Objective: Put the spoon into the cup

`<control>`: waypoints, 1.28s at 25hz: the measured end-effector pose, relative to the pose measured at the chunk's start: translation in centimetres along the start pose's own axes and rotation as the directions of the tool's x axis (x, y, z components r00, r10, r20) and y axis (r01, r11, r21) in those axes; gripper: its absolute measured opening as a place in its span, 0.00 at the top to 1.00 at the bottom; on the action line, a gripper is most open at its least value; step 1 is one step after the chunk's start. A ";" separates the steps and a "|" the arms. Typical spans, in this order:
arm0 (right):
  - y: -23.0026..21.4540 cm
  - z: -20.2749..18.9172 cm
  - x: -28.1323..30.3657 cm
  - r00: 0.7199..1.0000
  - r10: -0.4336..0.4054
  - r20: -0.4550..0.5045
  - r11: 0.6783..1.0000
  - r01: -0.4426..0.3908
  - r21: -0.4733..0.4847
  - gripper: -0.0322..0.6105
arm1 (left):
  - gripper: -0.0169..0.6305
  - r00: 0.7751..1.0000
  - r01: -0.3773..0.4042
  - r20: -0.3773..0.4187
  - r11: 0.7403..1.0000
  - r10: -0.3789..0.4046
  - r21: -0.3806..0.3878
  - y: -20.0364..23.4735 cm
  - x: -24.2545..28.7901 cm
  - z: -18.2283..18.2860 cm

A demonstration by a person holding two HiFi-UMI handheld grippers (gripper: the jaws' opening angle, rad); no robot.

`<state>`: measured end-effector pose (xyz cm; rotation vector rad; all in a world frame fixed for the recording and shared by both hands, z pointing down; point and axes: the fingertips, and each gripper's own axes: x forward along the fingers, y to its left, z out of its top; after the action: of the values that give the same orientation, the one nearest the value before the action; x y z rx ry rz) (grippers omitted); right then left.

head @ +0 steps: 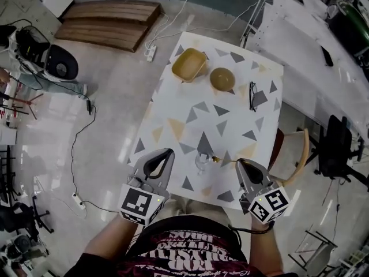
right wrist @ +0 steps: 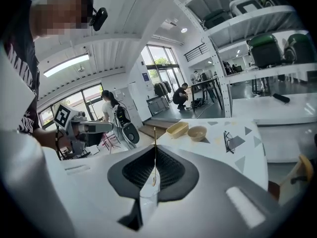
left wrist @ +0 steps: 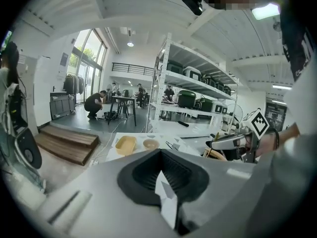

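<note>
Nearest to us, both tools sit over the front edge of the table [head: 236, 117].

Left gripper [head: 167, 153]: jaw tips pressed together with nothing between them. It sits left of the cup and apart from it.

Right gripper [head: 240, 163]: jaws pinched on the spoon [head: 223, 160]. Its own view shows the thin gold shaft running along the seam of the pads and out past the tips. From the head view, we read the grip as being at the handle end. The bowl end points at the cup [head: 202, 162] and lies just beside its rim, not inside it.

Handling, our judgement:
- Spoon: light, stiff, slim and smooth. With a pinch this far from the bowl it may swivel between the pads. The handle end is the right place to hold it, since that leaves the bowl free to go in first.
- Cup: clear glass, small, probably light and easy to tip or chip. A sideways knock from the spoon could topple it, so the spoon should go down through the mouth. If the cup needs steadying, the left tool could brace its wall low down.

Farther back on the table are a round bowl [head: 222, 79], a yellow tray [head: 189, 64] and spectacles [head: 252, 96], all well clear of the cup.
</note>
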<state>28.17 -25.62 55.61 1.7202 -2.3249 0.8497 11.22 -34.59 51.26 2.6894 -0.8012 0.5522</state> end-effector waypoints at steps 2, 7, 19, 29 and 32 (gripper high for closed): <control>-0.3 -0.8 0.7 1.000 0.007 -0.013 1.000 -0.006 0.012 0.89 | 0.97 1.000 0.004 -0.005 1.000 -0.004 0.016 0.0 0.1 -0.6; -1.5 -3.3 2.4 0.999 0.008 -0.046 0.999 -0.007 0.035 0.89 | 0.97 0.999 0.013 -0.030 1.000 -0.012 0.019 0.0 0.7 -2.3; -1.2 -7.1 6.1 0.993 0.015 -0.116 1.000 -0.018 -0.021 0.89 | 0.97 0.996 -0.023 -0.087 0.999 0.020 -0.036 1.1 0.7 -5.9; -1.0 -9.2 7.7 0.985 -0.032 -0.172 0.994 0.014 -0.105 0.89 | 0.97 0.997 -0.047 -0.062 0.998 0.045 -0.030 1.5 -1.1 -4.2; -1.1 -9.5 7.9 0.982 -0.039 -0.183 0.997 0.025 -0.078 0.89 | 0.97 0.999 -0.040 -0.039 0.999 0.039 -0.027 1.1 -1.9 -3.2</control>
<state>24.31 -27.67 67.27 1.5726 -2.1739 0.8641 8.23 -33.46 53.47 2.6352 -0.8466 0.5951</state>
